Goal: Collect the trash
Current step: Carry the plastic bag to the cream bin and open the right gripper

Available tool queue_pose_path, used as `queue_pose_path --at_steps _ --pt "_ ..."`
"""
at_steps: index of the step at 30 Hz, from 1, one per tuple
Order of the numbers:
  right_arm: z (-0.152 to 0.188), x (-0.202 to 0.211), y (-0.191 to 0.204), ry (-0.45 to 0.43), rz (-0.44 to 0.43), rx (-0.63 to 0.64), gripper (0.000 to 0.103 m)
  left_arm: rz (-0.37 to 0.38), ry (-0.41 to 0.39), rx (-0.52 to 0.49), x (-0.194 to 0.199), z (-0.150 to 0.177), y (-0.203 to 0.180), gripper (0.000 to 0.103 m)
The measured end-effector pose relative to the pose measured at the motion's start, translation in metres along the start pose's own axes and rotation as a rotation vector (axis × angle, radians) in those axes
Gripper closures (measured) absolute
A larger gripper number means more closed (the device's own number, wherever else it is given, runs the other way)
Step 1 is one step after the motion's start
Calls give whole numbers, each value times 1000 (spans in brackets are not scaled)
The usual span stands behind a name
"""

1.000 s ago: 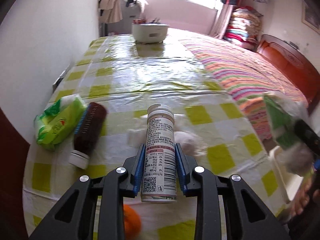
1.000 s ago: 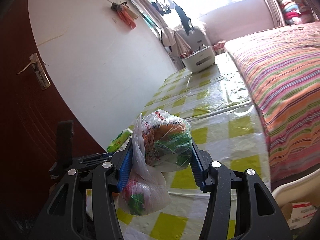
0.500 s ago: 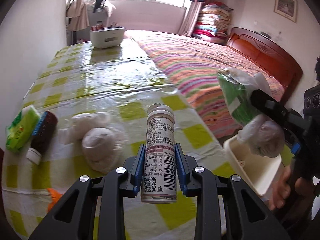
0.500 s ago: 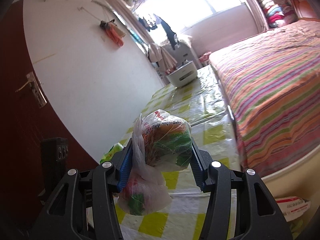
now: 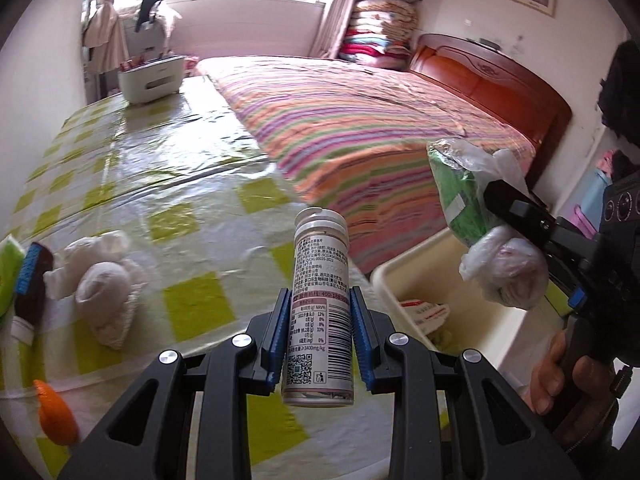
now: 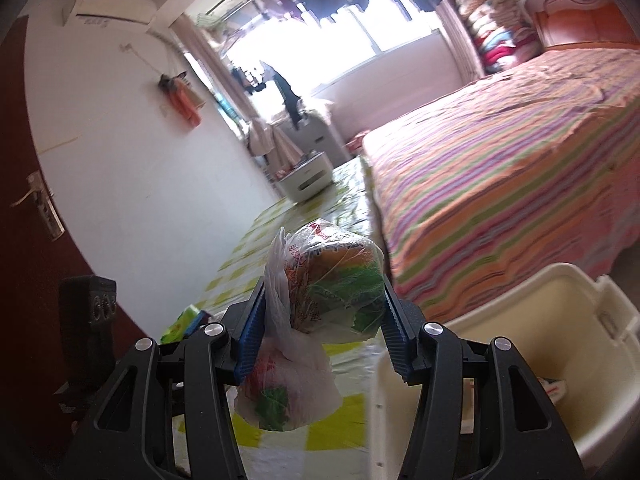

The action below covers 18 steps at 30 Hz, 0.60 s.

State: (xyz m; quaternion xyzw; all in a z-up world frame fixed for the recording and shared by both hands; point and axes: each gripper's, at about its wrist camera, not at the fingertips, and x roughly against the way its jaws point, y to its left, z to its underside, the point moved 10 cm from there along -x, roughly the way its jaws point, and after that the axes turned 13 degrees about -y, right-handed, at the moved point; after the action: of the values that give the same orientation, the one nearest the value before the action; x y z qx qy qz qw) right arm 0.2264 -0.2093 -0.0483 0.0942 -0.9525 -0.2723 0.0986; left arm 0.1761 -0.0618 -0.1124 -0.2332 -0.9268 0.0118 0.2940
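Both hands have swung away from the middle of the worktop (image 5: 120, 184) toward the cream bin (image 5: 404, 280) at its edge, which a second ago was barely in view and now fills the lower right of both wrist views. The left tongs (image 5: 320, 332) pinch an upright white tablet tube (image 5: 320, 300), still over the checked cloth and just short of the bin's rim. The right tongs (image 6: 322, 328) pinch a knotted plastic bag of wrappers (image 6: 320, 300); in the left wrist view it hangs at about the bin's opening, though the fisheye makes that hard to confirm. So both loads seem nearly ready to drop. Crumpled tissues (image 5: 104, 288), a dark bottle (image 5: 32, 280), a green packet (image 5: 8, 268) and an orange scrap (image 5: 56, 412) remain on the worktop, so collecting is not finished.
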Motion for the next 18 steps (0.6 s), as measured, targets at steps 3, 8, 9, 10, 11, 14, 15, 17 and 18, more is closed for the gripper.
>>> queue_pose_path --at_steps 3,8,9,10,11,14,15,17,18 --pt "-3 11 -14 -27 41 -4 51 23 3 -23 -4 1 -16 75" --pt "-10 28 -29 -70 107 30 51 54 12 -50 -10 2 -38 75" --pt "-10 31 -31 -76 117 34 51 59 12 -55 -11 2 -43 75" --pt "-10 33 -35 -81 129 35 50 64 14 -58 -12 2 -46 75" --pt "-10 35 -37 -84 140 35 49 70 16 -62 -13 3 -48 75" --pt "-10 41 -48 -96 172 22 42 85 19 -77 -16 4 -58 75" --pt "-11 44 -52 -100 180 15 40 90 20 -80 -16 4 -61 75" --pt "-12 46 -62 -106 205 -6 25 102 23 -85 -17 5 -68 75" --pt "-13 50 -71 -110 215 -26 25 107 24 -88 -19 5 -70 75"
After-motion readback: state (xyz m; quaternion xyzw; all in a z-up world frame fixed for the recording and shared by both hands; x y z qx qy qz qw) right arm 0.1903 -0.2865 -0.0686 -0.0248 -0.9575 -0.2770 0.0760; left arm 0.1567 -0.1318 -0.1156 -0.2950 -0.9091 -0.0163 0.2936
